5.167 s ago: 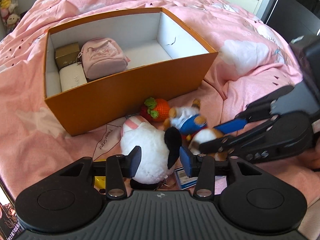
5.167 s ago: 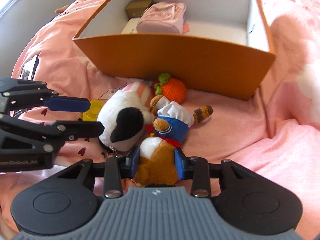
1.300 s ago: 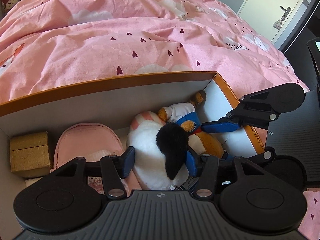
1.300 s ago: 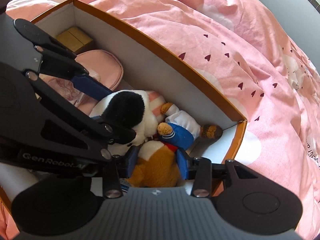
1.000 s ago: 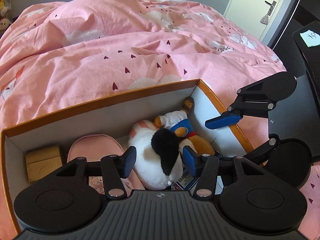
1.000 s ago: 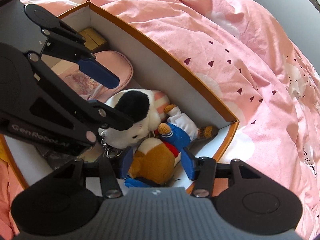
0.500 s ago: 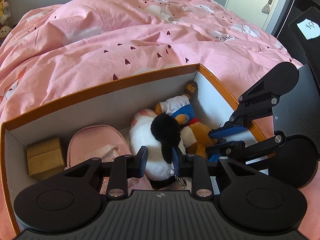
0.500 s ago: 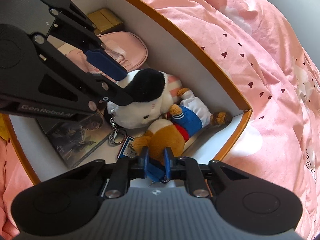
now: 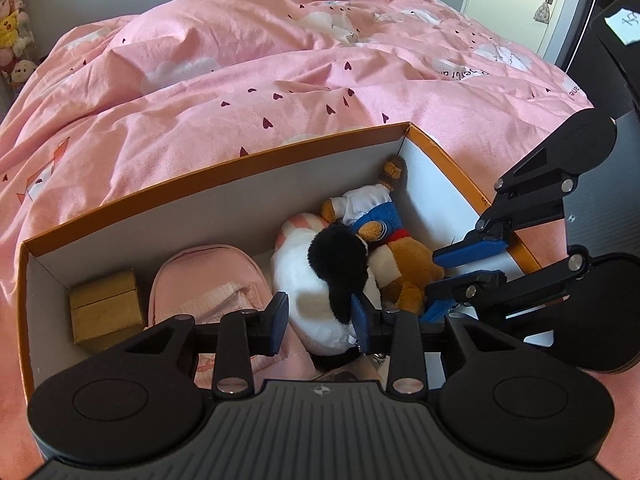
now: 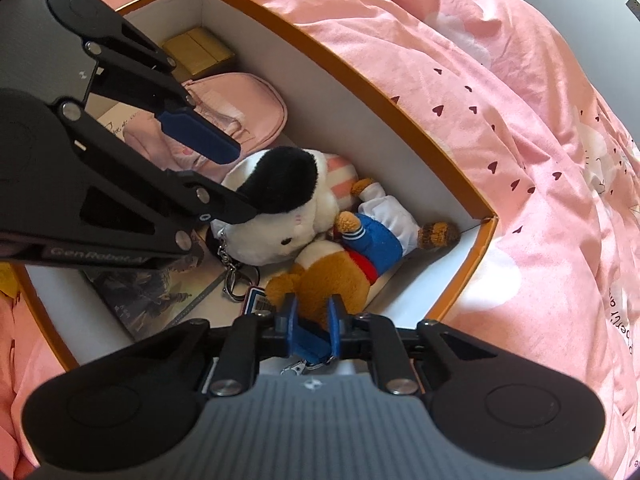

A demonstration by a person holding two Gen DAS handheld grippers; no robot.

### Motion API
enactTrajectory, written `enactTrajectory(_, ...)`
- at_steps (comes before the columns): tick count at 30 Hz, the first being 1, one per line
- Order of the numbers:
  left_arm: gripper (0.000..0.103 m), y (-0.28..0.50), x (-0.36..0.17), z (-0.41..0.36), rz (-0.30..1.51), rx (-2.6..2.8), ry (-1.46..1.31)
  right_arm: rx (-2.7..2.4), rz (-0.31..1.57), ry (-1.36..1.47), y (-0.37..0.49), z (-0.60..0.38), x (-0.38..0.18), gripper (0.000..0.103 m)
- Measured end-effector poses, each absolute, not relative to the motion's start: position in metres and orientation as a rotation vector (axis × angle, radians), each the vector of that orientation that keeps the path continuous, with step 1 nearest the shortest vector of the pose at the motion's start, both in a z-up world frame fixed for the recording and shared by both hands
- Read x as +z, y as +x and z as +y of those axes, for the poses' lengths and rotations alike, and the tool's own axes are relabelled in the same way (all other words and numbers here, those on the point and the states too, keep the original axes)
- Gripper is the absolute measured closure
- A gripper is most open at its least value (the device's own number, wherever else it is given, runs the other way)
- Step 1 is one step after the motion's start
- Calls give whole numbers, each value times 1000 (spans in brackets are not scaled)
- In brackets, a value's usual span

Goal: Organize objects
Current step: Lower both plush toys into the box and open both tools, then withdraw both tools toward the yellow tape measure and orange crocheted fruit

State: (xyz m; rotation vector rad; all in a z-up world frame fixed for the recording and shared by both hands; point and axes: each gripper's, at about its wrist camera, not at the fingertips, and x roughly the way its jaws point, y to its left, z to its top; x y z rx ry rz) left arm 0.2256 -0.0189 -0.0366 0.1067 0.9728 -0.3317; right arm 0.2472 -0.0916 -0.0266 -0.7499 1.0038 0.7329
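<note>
right wrist view alone shows a dark booklet (image 10: 152, 284) and keyring (image 10: 234, 278) on the box (image 10: 476, 256) floor. my left tool (image 9: 320, 322) is spread around the white plush (image 9: 316, 296); my right tool (image 10: 311, 316) pinches a blue strap (image 10: 310, 340). bear (image 10: 356, 260) lies jammed into the far corner.

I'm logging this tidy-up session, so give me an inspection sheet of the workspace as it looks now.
Surface: pink duvet on a bed, rumpled.
Job's things: orange box holds white plush, brown bear, pink pouch, gold box, and a dark booklet.
Clutter: keyring and barcode tag beside the plush.
Grippers: left gripper open, astride the white plush; right gripper narrowly parted at the bear.
Cables: nothing seen.
Surroundings: door, shelf of toys.
</note>
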Motion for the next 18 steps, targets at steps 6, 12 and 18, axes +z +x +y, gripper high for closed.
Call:
enactTrajectory(6,63,207,-16,-21,920,-306,158,717,971,-671,228,-104,1,75)
enactTrajectory(12,62,180,16,-19,848,-286,172,704,904,-618,201,-107,26,69)
enactTrajectory(18,50,136,53,-9,764,-265,162,716,795,-441,163,-124,55,62)
